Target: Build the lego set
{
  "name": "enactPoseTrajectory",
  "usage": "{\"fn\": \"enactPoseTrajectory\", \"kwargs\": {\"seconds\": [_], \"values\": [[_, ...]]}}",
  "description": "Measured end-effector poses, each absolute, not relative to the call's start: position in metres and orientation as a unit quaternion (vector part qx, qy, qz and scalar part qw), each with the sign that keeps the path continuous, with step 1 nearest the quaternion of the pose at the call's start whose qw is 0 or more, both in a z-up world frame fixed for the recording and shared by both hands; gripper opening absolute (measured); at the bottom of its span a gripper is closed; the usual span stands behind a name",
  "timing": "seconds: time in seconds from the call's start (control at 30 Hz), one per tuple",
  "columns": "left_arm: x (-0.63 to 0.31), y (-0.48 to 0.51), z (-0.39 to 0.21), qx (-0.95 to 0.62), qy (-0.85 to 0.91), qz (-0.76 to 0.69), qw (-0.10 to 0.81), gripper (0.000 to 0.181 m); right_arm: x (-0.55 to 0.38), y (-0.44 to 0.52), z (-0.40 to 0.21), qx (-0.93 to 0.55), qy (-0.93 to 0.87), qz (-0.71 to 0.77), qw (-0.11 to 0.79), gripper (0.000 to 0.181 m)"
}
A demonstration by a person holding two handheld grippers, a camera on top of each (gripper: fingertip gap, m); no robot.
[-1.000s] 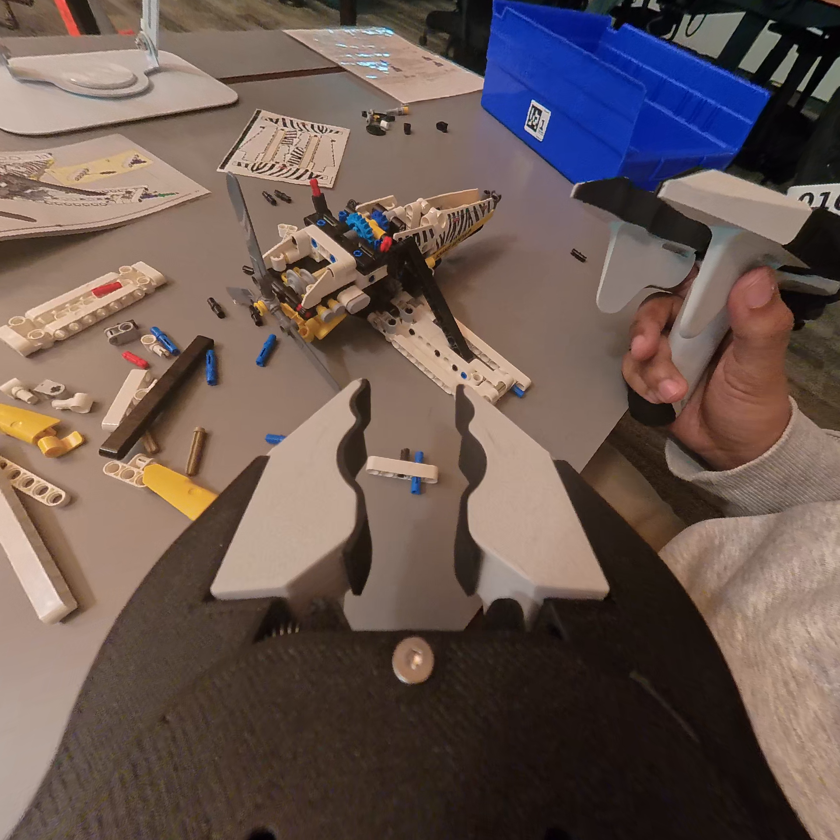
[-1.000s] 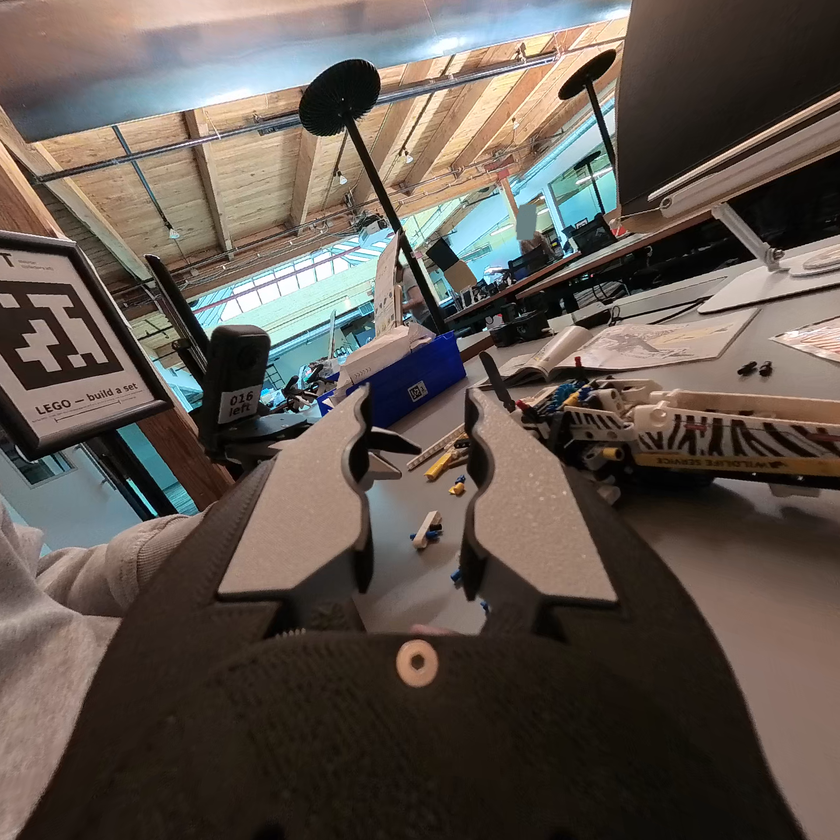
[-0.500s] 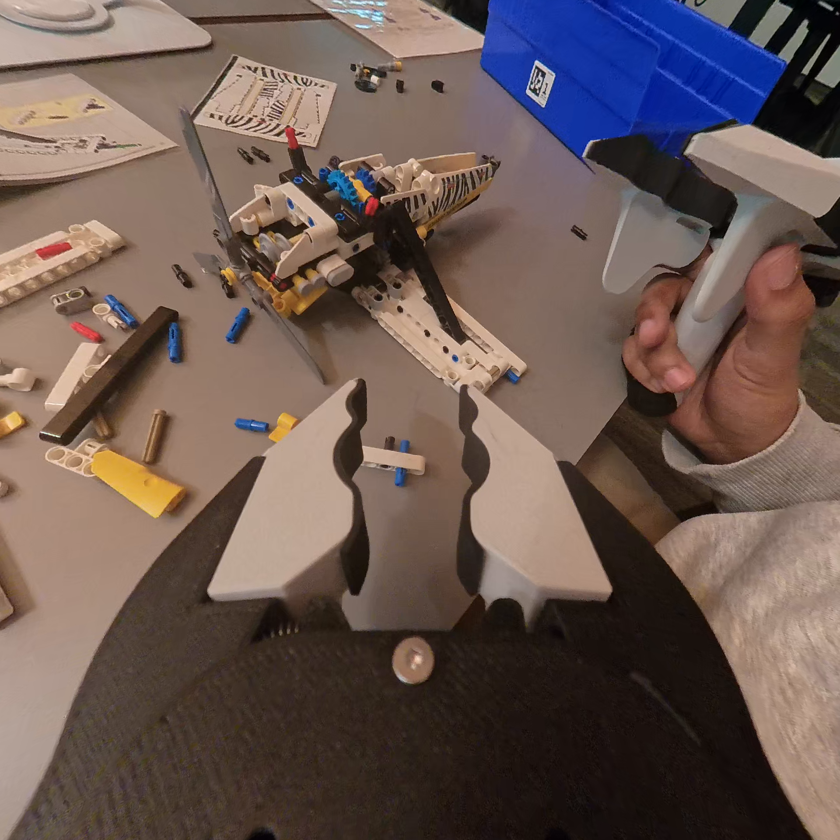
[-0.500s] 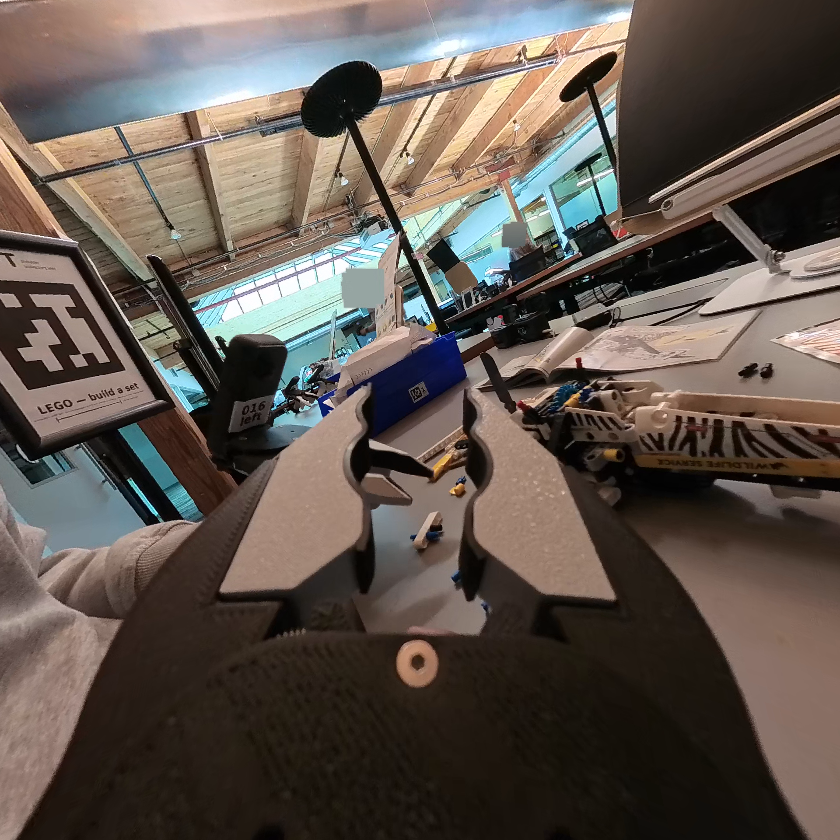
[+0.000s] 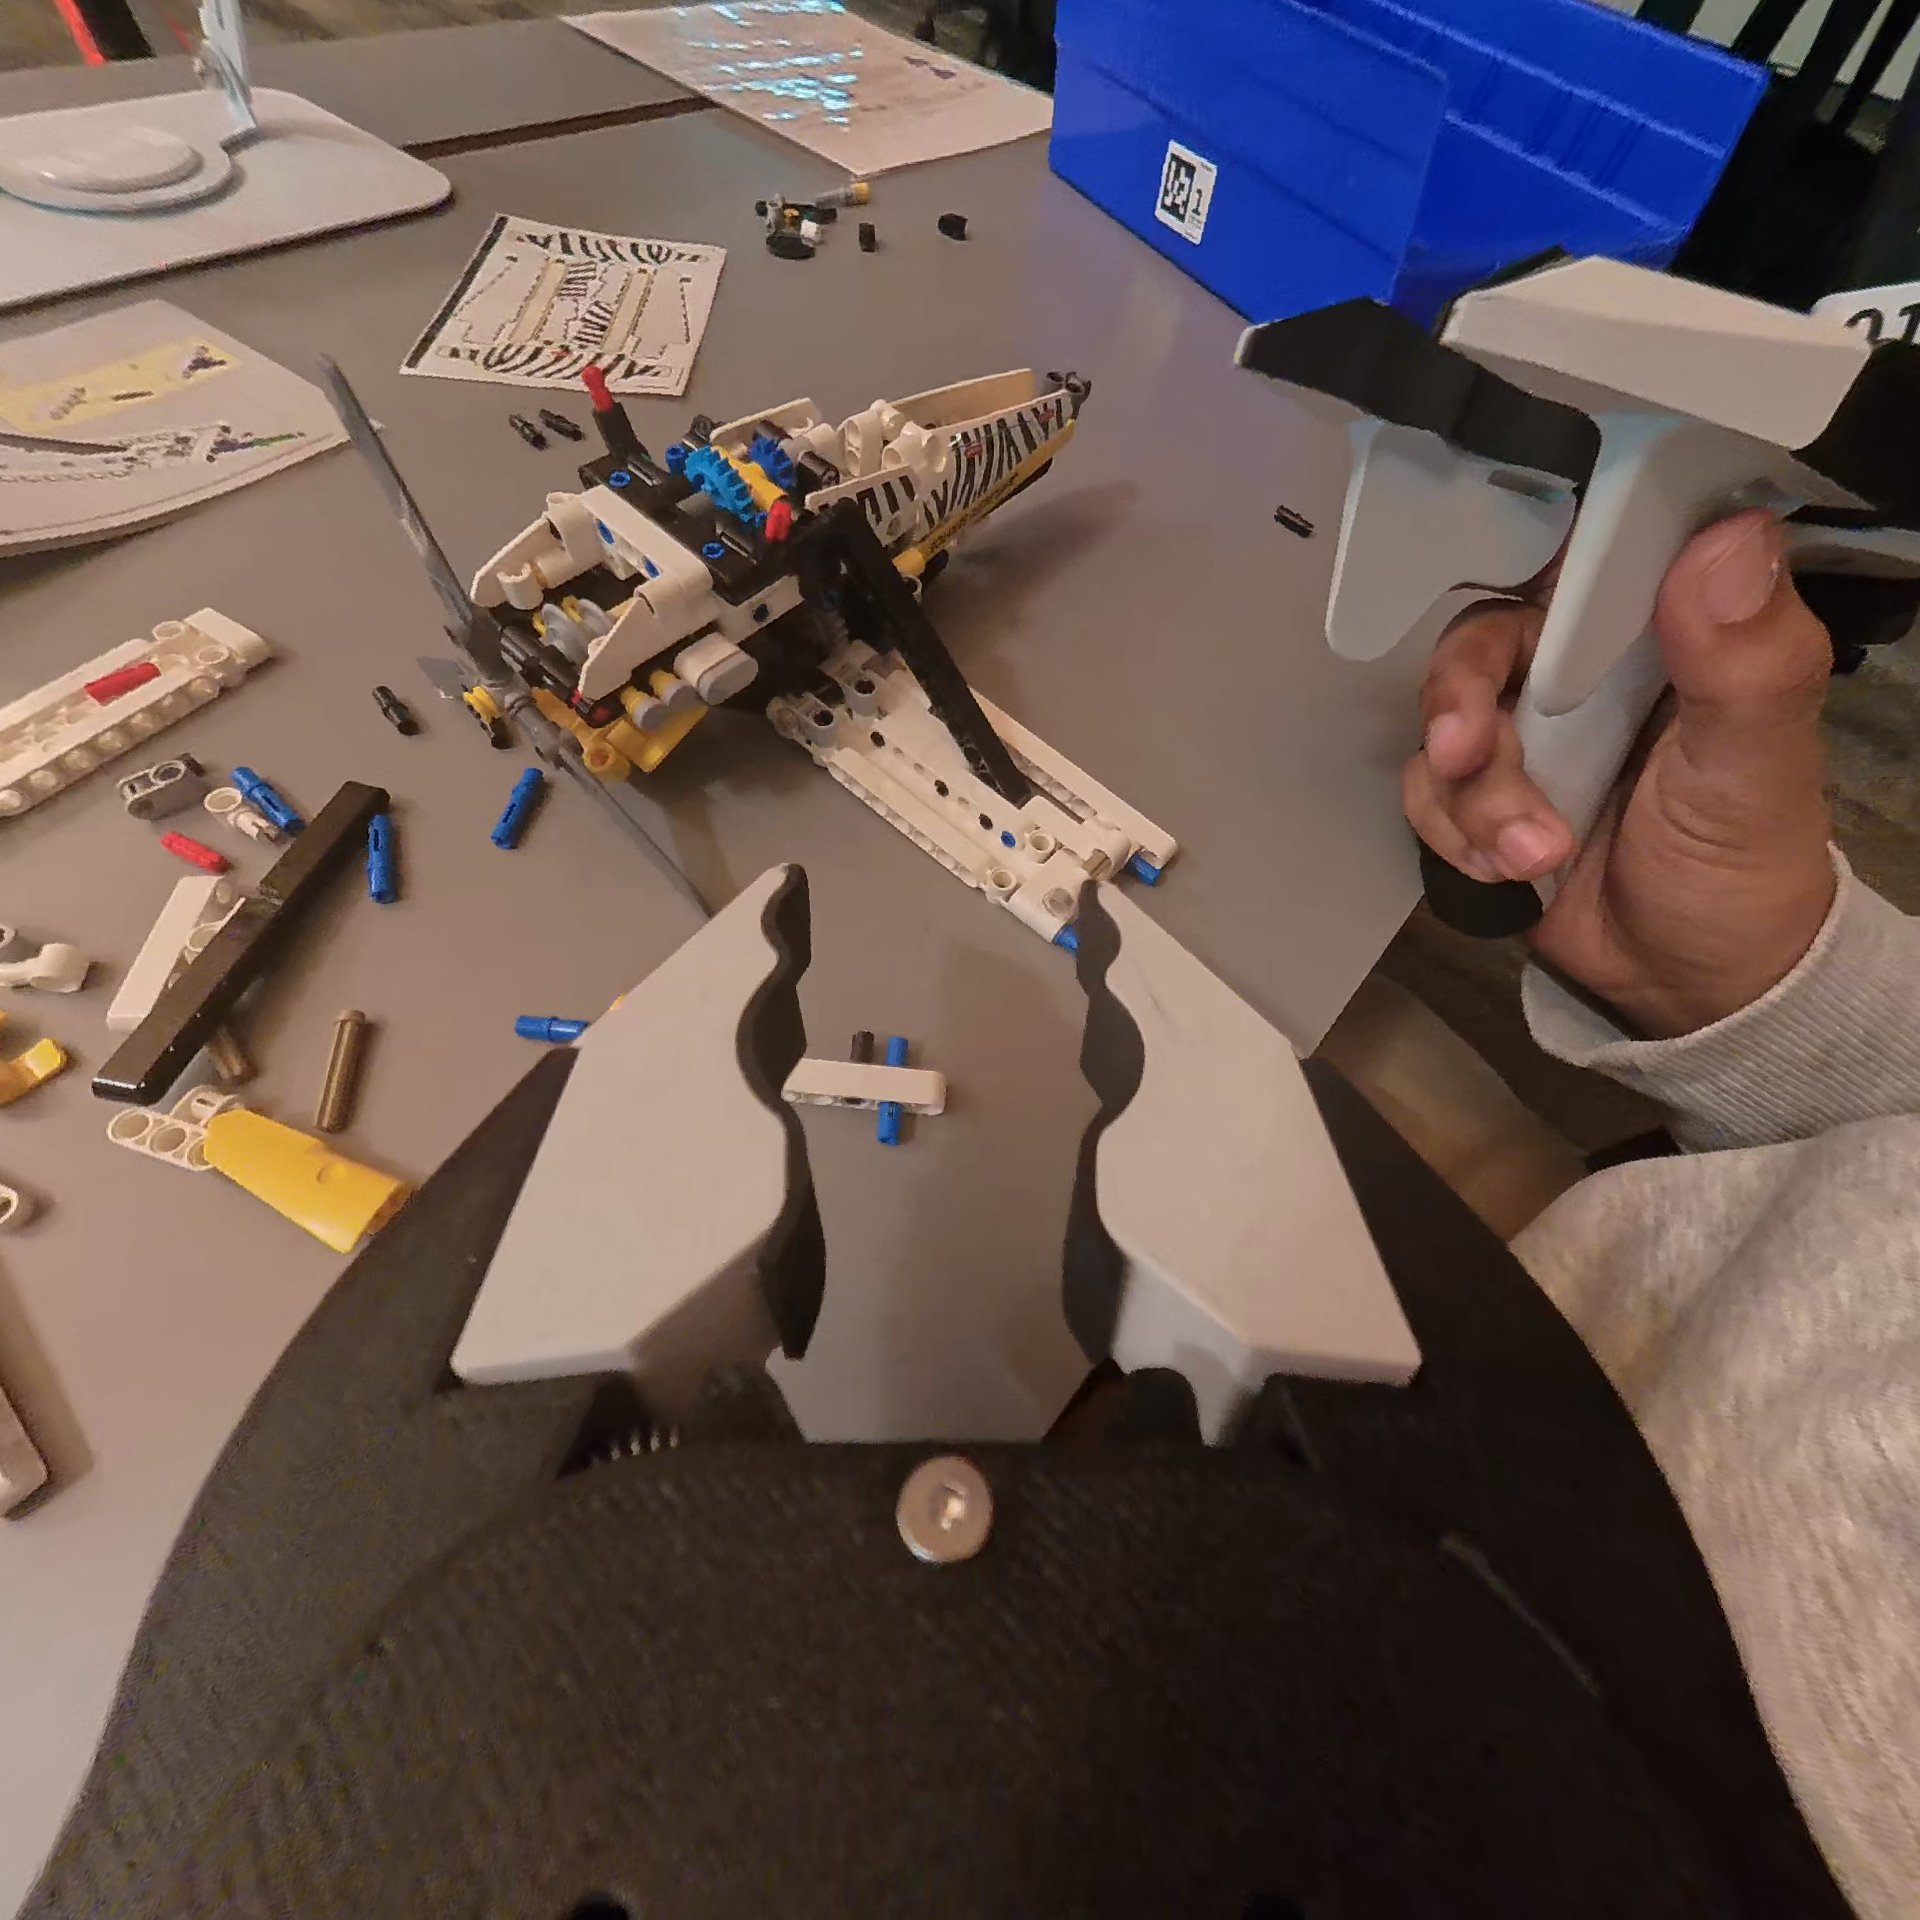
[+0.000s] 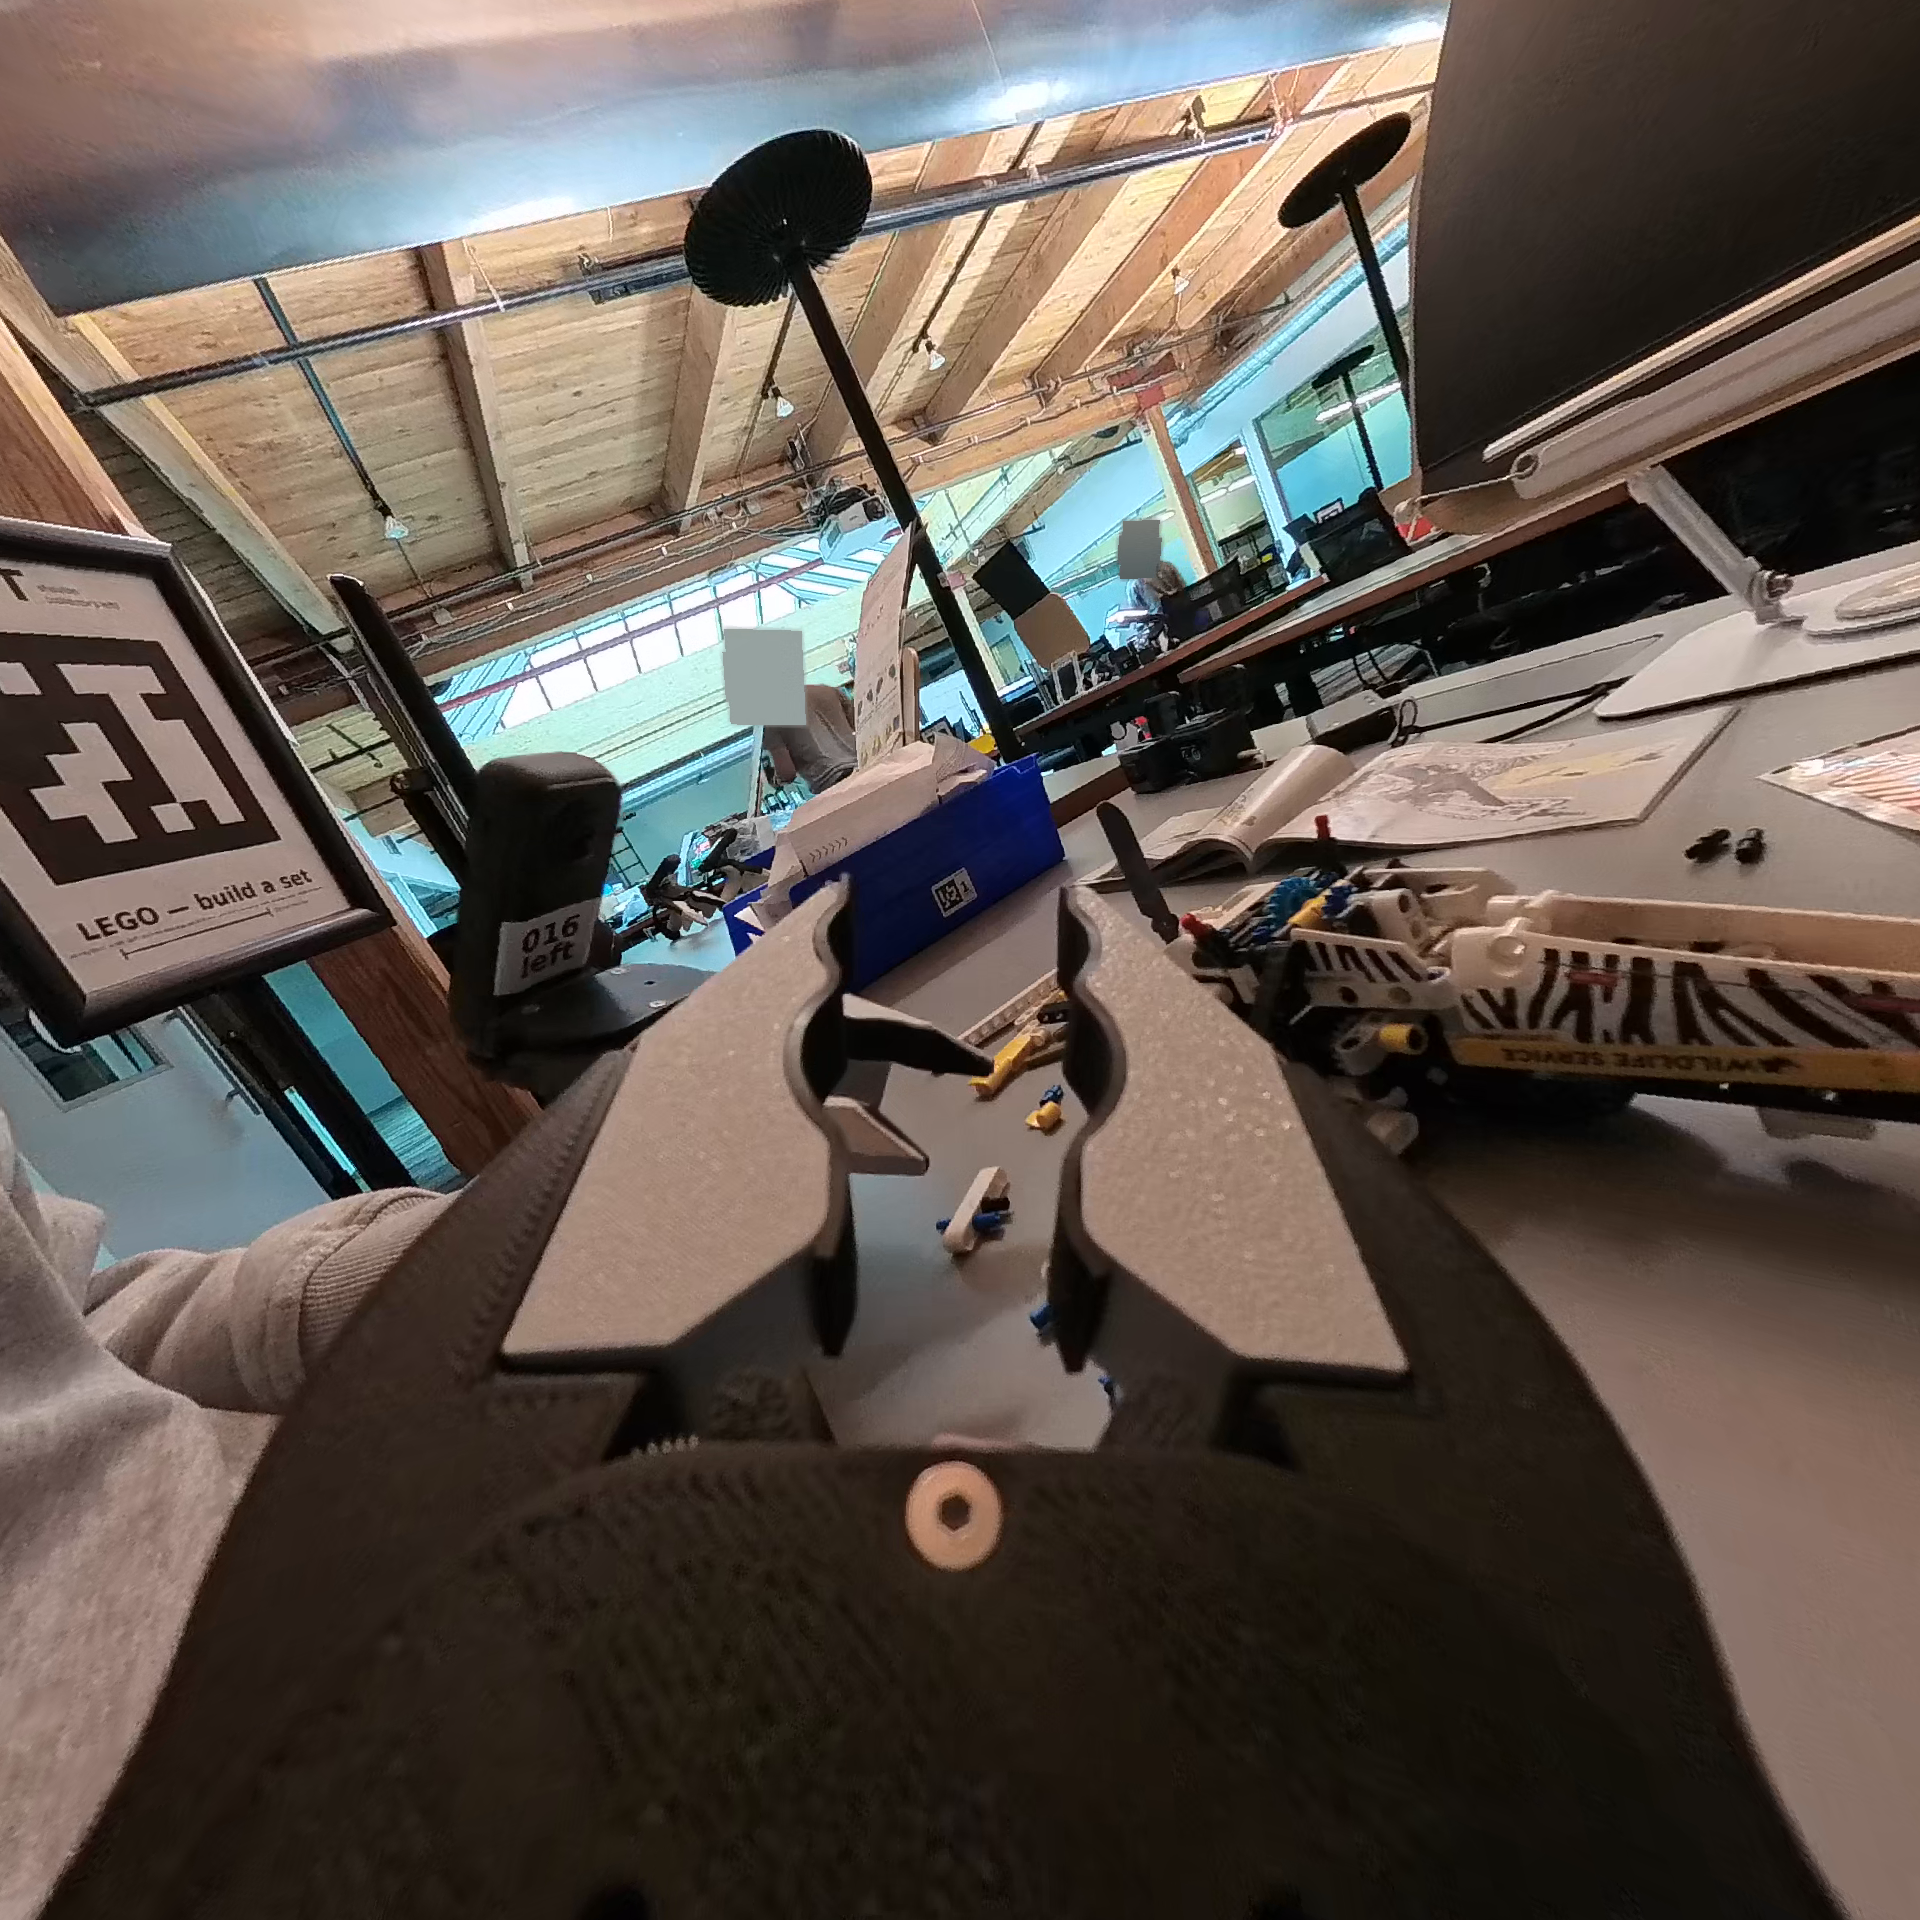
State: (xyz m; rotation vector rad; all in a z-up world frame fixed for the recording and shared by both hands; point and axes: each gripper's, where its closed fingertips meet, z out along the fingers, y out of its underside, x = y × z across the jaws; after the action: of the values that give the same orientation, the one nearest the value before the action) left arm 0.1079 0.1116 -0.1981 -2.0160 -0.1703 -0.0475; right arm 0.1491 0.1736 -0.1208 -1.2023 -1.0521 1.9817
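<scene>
The part-built zebra-striped plane [image 5: 748, 582] stands mid-table, propeller to the left; it also shows in the right wrist view [image 6: 1558, 997]. A small white beam [image 5: 862, 1086] with a blue pin and a black pin lies on the grey table between my left fingers, nearer the left one. My left gripper [image 5: 940, 904] is open and empty, just above it. One of its fingers [image 6: 878, 1138] shows in the right wrist view, next to the beam [image 6: 977, 1195]. My right gripper [image 6: 954, 904] is open and empty, held in a hand off the table's right edge [image 5: 1558, 468].
Loose beams, pins and yellow panels [image 5: 260, 935] lie at the left. A sticker sheet [image 5: 566, 301], an instruction booklet [image 5: 125, 436] and a monitor base [image 5: 156, 177] lie behind them. A blue bin [image 5: 1351, 156] stands at the back right. The table edge [image 5: 1351, 935] runs close on the right.
My left gripper's jaws have opened wider around the white beam. In the right wrist view the left gripper has come closer to the beam. The right gripper has hardly moved.
</scene>
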Motion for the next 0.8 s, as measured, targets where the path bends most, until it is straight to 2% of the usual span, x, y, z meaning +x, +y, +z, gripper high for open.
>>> {"fn": "enactPoseTrajectory", "kwargs": {"seconds": [0.13, 0.4, 0.63, 0.73, 0.8], "values": [[0.100, 0.110, -0.199, -0.846, -0.088, 0.000, 0.526, 0.056, 0.149, 0.174, -0.120, -0.451, -0.394, 0.746, 0.293, 0.037], [0.064, 0.087, -0.205, -0.853, -0.165, 0.092, 0.486, 0.098, 0.150, 0.176, -0.120, -0.451, -0.388, 0.750, 0.288, 0.037], [0.087, 0.067, -0.226, -0.890, -0.155, 0.070, 0.424, 0.099, 0.150, 0.177, -0.120, -0.450, -0.385, 0.752, 0.289, 0.037], [0.098, 0.067, -0.236, -0.898, -0.156, 0.036, 0.410, 0.093, 0.150, 0.176, -0.120, -0.452, -0.387, 0.751, 0.288, 0.037], [0.105, 0.072, -0.239, -0.897, -0.153, 0.012, 0.415, 0.078, 0.150, 0.177, -0.120, -0.452, -0.386, 0.751, 0.289, 0.037]]}}
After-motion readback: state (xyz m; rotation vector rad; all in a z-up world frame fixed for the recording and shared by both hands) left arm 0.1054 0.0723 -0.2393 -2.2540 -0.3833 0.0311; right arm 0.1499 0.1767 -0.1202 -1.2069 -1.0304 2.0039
